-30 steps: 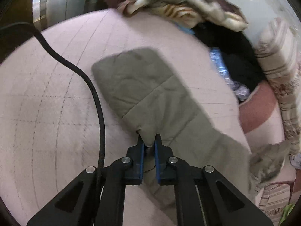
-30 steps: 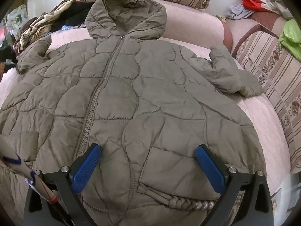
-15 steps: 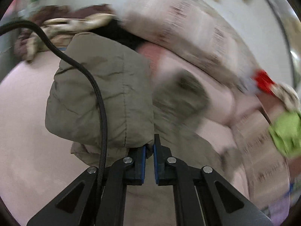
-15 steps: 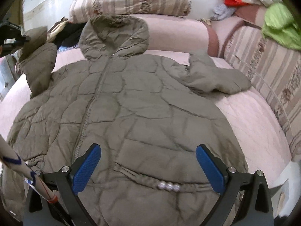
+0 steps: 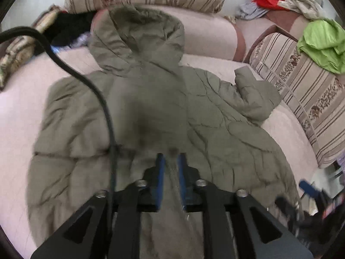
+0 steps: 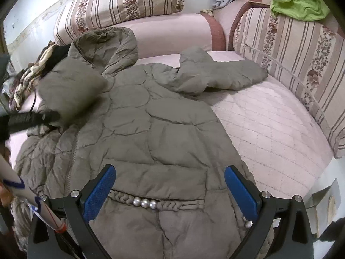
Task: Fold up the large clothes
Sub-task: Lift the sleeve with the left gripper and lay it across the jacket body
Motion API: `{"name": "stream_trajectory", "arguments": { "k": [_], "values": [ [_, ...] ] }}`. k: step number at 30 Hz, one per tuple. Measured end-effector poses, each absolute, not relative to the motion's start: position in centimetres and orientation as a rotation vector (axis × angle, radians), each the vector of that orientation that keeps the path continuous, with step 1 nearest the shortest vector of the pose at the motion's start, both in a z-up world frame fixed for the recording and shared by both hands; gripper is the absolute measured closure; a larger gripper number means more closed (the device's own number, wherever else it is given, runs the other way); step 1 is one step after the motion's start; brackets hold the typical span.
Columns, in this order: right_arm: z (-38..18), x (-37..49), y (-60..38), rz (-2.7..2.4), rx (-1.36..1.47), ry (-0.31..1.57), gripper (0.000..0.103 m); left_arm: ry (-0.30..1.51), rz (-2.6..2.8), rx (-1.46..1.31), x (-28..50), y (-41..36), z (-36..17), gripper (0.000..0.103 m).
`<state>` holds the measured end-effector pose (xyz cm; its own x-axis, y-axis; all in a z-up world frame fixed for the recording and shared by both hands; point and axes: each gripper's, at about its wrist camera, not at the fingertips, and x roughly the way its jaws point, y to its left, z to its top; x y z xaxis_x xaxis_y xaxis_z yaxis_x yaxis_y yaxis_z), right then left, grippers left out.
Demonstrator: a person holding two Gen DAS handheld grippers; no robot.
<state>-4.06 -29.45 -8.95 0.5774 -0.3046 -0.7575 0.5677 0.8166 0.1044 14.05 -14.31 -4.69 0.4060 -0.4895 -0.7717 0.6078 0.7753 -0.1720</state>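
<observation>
An olive quilted hooded jacket [image 6: 151,133] lies spread front-up on a pale pink quilted sofa seat [image 6: 269,129], and everything else is placed from it. Its hood [image 6: 107,45] rests against the pink backrest at the far end. Its hem, with a braided cord and three silver beads [image 6: 144,202], lies nearest the right wrist camera.

The left tool [image 5: 171,161] hangs over the jacket's middle, its blue pads a narrow gap apart and opening. The jacket's left sleeve [image 6: 71,90] is folded in over the chest just ahead of these pads. This part of the left view is blurred, so I cannot tell whether the pads touch the fabric; nothing looks pinched between them. A black cable [image 5: 86,82] loops across the left view over the jacket's shoulder.

The right tool [image 6: 170,194] hovers above the hem with its blue pads wide apart and nothing between them; the beads show in the gap below. The other sleeve [image 6: 220,75] lies bent outward on the seat, to the jacket's right in the right wrist view.

Behind the hood sits a striped floral cushion [image 6: 120,2]. A second striped cushion [image 6: 297,64] lines the sofa beyond the bent sleeve, with a lime-green garment [image 6: 297,0] on top. A red cloth [image 5: 267,0] lies further back. A heap of patterned and dark clothes [image 6: 36,71] sits beside the jacket's folded sleeve.
</observation>
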Motion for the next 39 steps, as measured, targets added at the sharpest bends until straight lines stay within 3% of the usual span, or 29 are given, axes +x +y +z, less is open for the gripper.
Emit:
{"name": "stream_trajectory", "arguments": {
  "k": [1, 3, 14, 19, 22, 26, 34, 38, 39],
  "values": [
    [-8.9, -3.8, -29.7, -0.513, 0.364, 0.808, 0.000, 0.896, -0.677, 0.139, 13.7, -13.1, -4.4, 0.058],
    [-8.8, -3.1, -30.0, -0.500, 0.369, 0.816, 0.000, 0.824, -0.596, 0.131, 12.5, -10.2, -3.4, 0.047],
    [-6.7, 0.9, -26.9, -0.640, 0.082, 0.853, 0.001, 0.583, -0.215, 0.241, 12.7, -2.5, -3.3, 0.045],
    [-6.1, 2.3, -26.9, -0.621, 0.068, 0.865, 0.001, 0.682, -0.187, 0.234, 14.4, -0.4, -5.3, 0.044],
    [-5.8, 2.7, -30.1, -0.593, 0.220, 0.831, 0.001, 0.727, -0.165, 0.216, 15.2, 0.6, -6.2, 0.044],
    [-7.6, 4.1, -35.6, -0.569, 0.421, 0.839, 0.013, 0.757, -0.142, 0.192, 15.5, 1.7, -6.9, 0.044],
    [-11.6, 8.2, -40.1, -0.459, 0.702, 0.840, 0.020, 0.810, -0.135, 0.142, 16.6, 1.9, -7.7, 0.044],
    [-13.5, 11.7, -39.5, -0.388, 0.715, 0.925, 0.021, 0.809, -0.126, 0.161, 16.7, 1.0, -8.0, 0.044],
    [-13.7, 12.5, -39.1, -0.384, 0.691, 0.944, 0.035, 0.811, -0.129, 0.162, 16.7, 0.9, -8.1, 0.044]
  ]
}}
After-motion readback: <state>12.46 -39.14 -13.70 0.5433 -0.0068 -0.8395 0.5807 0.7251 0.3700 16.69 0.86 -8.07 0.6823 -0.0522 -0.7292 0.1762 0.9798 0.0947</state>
